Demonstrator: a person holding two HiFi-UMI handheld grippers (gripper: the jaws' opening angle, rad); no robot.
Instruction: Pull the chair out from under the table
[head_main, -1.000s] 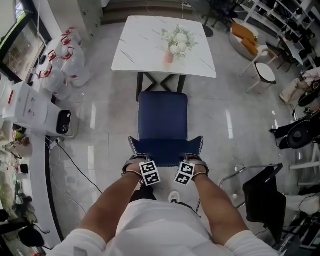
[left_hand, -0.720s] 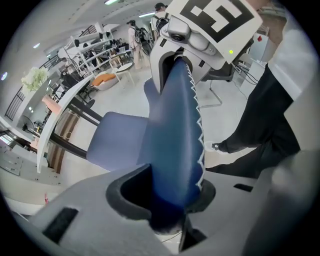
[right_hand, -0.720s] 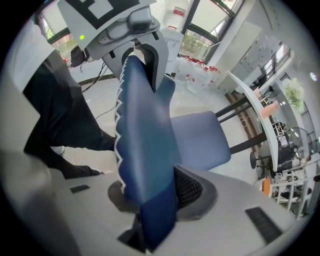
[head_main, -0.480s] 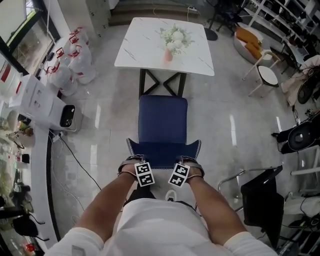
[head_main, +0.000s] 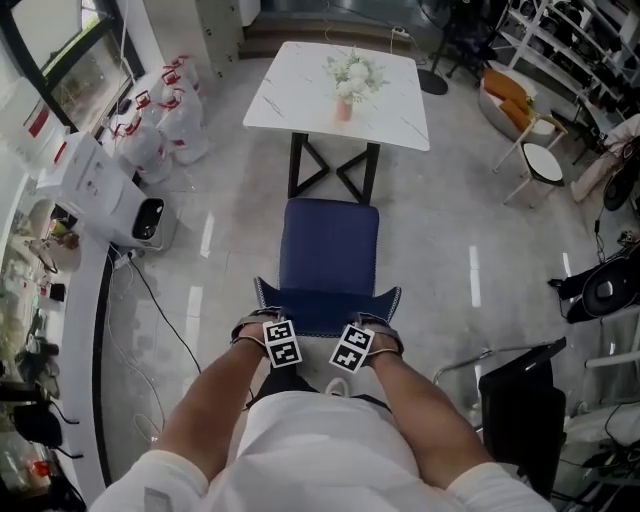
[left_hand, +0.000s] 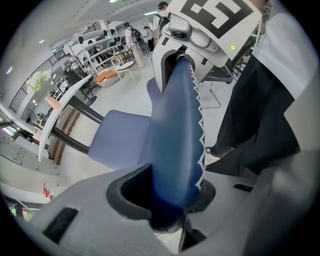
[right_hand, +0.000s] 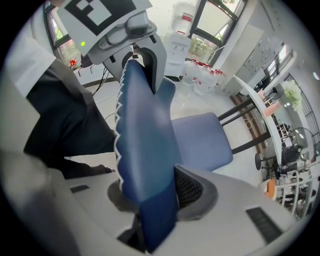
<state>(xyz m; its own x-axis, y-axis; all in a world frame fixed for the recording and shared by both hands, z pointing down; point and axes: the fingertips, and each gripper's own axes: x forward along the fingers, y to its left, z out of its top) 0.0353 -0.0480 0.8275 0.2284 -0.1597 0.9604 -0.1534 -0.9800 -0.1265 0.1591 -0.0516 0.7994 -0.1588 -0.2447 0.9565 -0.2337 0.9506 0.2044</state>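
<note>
As the person stands bent over behind the chair (head_main: 328, 250), the left gripper (head_main: 262, 320) and the right gripper (head_main: 380, 324) both point steeply down onto the top edge of its backrest (head_main: 328, 305), one near each corner. Seen along its own jaws, the left gripper has the blue padded back with its white zigzag trim wedged between the jaws, which have just been closing a little on it. The right gripper is clamped on the same padded edge, its dark ribbed pad (right_hand: 187, 187) pressed against the front face. Each gripper's marker cube sits just behind the backrest, and the bare forearms run back from there to a white shirt.

Beyond the grippers the blue seat shows whole. Its far edge lies by the foot of the black cross-braced legs (head_main: 333, 168) of the white marble-look table (head_main: 300, 95), so the seat is clear of the tabletop. The chair stands square to the table on a glossy grey floor (head_main: 440, 260).

On the tabletop a pink vase of pale flowers (head_main: 346, 88) stands near the middle. White bags with red handles (head_main: 165, 108) are heaped to the table's left, with a white appliance (head_main: 105, 195) nearer the person. A small round side table (head_main: 543, 160) stands well off to the right.
</note>
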